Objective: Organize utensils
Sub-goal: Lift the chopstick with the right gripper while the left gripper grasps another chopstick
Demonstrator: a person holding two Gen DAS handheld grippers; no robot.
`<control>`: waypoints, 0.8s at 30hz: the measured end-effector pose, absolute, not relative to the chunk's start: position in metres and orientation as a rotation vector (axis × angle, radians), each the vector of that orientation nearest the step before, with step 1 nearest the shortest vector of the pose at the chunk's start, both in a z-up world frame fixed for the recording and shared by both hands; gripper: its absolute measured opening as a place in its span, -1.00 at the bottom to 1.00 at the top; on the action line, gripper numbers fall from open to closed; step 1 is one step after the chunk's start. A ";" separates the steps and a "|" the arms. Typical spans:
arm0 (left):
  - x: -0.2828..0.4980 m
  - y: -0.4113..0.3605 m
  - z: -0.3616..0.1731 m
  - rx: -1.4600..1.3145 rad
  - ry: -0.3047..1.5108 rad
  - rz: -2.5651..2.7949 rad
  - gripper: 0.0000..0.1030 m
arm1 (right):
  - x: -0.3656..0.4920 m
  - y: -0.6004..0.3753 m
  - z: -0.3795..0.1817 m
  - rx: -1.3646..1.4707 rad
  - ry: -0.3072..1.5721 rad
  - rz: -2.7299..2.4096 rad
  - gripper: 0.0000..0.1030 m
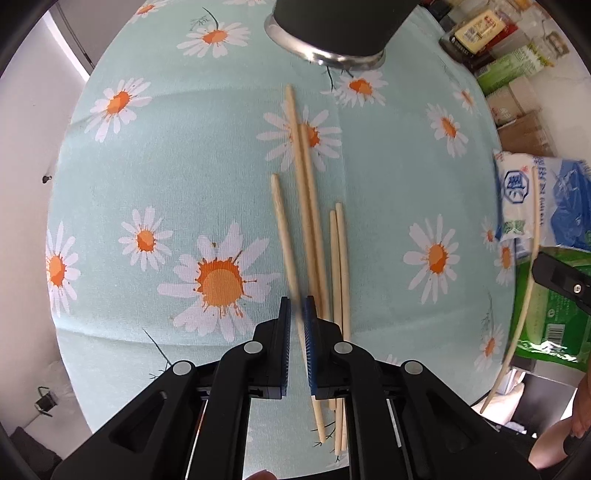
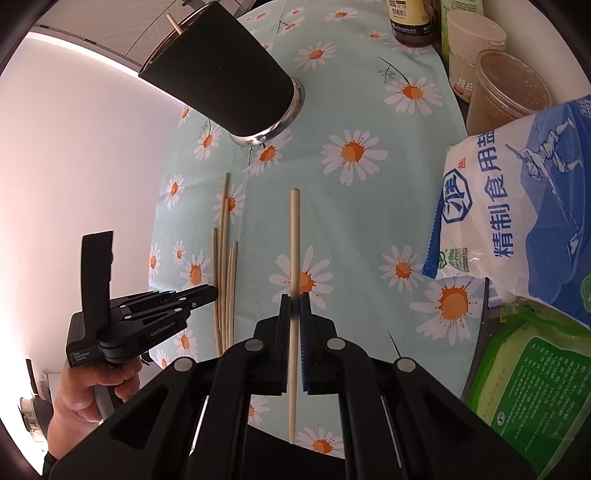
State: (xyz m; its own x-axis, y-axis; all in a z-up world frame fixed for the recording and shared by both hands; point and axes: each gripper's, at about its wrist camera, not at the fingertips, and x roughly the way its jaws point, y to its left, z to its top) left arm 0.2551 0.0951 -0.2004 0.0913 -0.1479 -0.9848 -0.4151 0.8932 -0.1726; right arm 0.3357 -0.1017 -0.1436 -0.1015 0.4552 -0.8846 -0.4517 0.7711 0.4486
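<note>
Several wooden chopsticks (image 1: 310,221) lie side by side on the daisy tablecloth (image 1: 166,166). My left gripper (image 1: 297,306) hovers over their near ends, its jaws narrowly apart around one chopstick (image 1: 284,229); contact is unclear. My right gripper (image 2: 294,302) is shut on a single chopstick (image 2: 294,236), held above the cloth. It shows in the left wrist view (image 1: 528,295) at far right. A black cup with a steel base (image 2: 221,77) stands at the back with one chopstick inside. The left gripper shows in the right wrist view (image 2: 207,293).
A salt bag (image 2: 517,206), a green packet (image 2: 524,387), jars (image 2: 506,88) and a bottle (image 2: 410,18) crowd the table's right side. The cloth's left edge drops off near a white wall.
</note>
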 end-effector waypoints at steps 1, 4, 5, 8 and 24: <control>0.257 0.092 -0.200 -0.445 1.493 0.209 -0.84 | 0.335 -0.101 -0.144 -0.003 1.490 0.764 -0.89; 0.269 0.081 -0.201 -0.416 1.506 0.212 -0.84 | 0.332 -0.096 -0.145 -0.016 1.493 0.772 -0.89; 0.271 0.080 -0.201 -0.415 1.510 0.212 -0.84 | 0.331 -0.095 -0.145 -0.016 1.493 0.775 -0.89; 0.276 0.077 -0.201 -0.413 1.515 0.210 -0.84 | 0.330 -0.093 -0.145 -0.011 1.495 0.782 -0.89; 0.254 0.109 -0.200 -0.488 1.470 0.180 -0.92 | 0.331 -0.076 -0.146 -0.027 1.510 0.756 -0.89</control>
State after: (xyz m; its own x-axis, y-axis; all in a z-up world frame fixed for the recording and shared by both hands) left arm 0.2539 0.1090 -0.1997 0.1087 -0.1760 -0.9784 -0.4071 0.8900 -0.2053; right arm 0.3314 -0.0757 -0.1460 -0.1176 0.4289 -0.8957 -0.4606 0.7755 0.4319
